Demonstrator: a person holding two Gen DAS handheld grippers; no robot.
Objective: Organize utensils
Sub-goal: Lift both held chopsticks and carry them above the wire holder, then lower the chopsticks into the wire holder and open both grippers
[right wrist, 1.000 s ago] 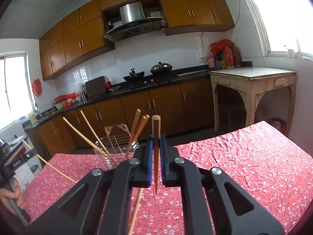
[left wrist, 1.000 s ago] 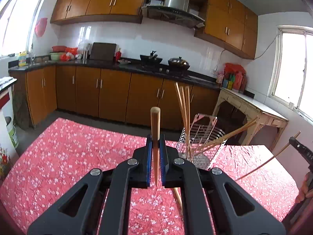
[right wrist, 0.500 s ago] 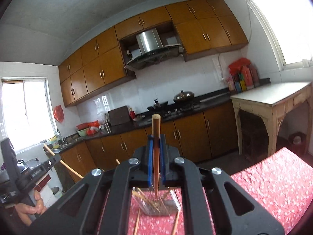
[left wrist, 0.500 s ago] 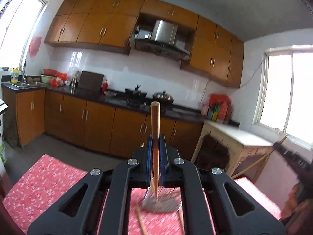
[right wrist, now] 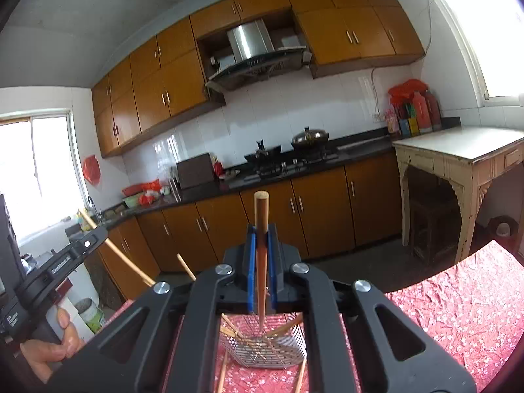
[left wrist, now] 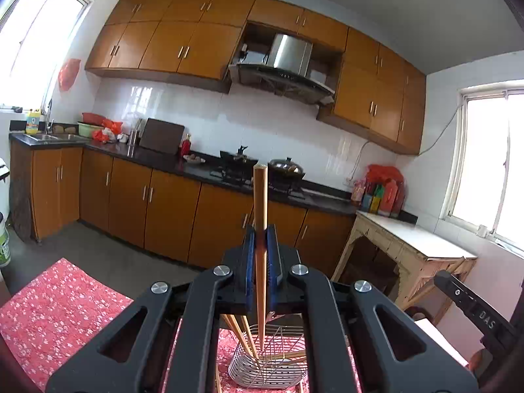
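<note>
Orange-cabinet kitchen behind; red floral cloth on desk [left wrist: 62, 298] below. Left tongs [left wrist: 260, 262] clamped on one upright tan wooden chopstick [left wrist: 260, 203]; right tongs [right wrist: 261, 262] clamped on another tan wooden chopstick [right wrist: 261, 216]. Both tips poised over perforated steel wire basket [right wrist: 262, 350] already holding chopsticks. Likely next: lower tips inside, then part tongs.

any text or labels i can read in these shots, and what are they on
"DAS": white letters on the black body of the right gripper, at the left wrist view's right edge.
White lettering on the left gripper, in the right wrist view: too blurred to read.
Labels on the yellow bottle by the sink and the packets on the counter: too small to read.
</note>
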